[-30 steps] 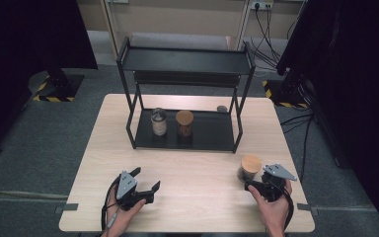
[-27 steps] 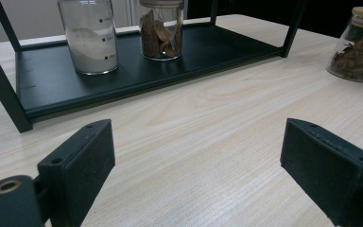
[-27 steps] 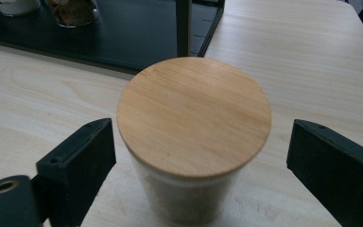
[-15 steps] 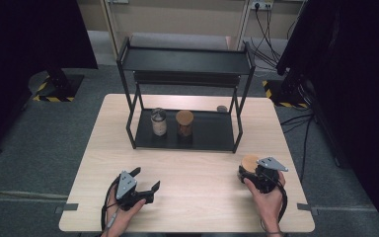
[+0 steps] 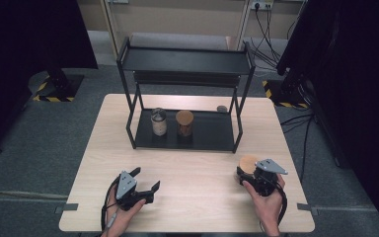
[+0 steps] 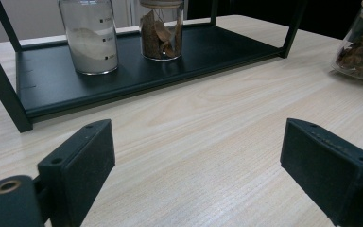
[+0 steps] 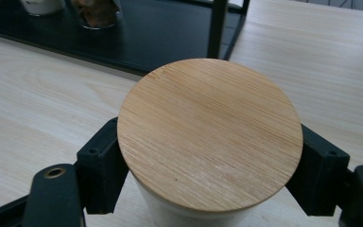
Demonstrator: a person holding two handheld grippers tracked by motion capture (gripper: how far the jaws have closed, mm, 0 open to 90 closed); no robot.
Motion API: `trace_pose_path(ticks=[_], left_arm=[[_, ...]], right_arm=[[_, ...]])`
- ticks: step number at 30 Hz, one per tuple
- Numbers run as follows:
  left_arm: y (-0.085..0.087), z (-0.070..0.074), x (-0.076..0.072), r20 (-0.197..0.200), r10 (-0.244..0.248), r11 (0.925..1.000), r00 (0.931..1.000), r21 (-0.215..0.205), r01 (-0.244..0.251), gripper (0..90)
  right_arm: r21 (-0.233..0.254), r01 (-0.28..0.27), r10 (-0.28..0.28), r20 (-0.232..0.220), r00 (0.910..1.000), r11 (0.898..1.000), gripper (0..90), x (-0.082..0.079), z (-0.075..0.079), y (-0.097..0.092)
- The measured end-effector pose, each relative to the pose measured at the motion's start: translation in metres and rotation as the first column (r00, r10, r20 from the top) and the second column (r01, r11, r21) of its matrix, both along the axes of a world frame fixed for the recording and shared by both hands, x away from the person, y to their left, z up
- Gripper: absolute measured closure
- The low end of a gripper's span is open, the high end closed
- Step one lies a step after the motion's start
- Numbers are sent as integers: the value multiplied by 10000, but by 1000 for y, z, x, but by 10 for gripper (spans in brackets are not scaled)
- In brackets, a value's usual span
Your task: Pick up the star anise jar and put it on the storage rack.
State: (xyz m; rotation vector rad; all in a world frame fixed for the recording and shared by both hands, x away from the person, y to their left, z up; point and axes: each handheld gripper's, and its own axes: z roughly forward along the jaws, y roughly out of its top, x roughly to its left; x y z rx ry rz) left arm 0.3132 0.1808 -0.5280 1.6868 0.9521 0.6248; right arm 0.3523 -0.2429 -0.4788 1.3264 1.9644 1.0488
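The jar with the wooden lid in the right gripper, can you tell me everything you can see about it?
The jar has a round, flat lid of pale, bamboo-like wood with fine straight grain. Under the lid a strip of whitish wall shows; in the left gripper view it looks like clear glass with brown, dried pieces inside. It stands upright on the light wooden table, in front of the black rack's right end. The right gripper has just closed on it, one black pad against each side below the lid.

The high view looks forward and down on the whole table from above its near edge. The left gripper view sits low, facing the rack. The right gripper view looks closely down on a jar. All share the rack's bottom shelf.
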Motion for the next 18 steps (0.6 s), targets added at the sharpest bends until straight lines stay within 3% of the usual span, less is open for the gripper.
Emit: trace_pose_path(ticks=[18], left_arm=[[1, 0, 0, -25, -2, 10000, 10000, -51, 1, 103]], right_arm=[[85, -782, 777, 455, 9959, 9969, 254, 9, 23, 38]])
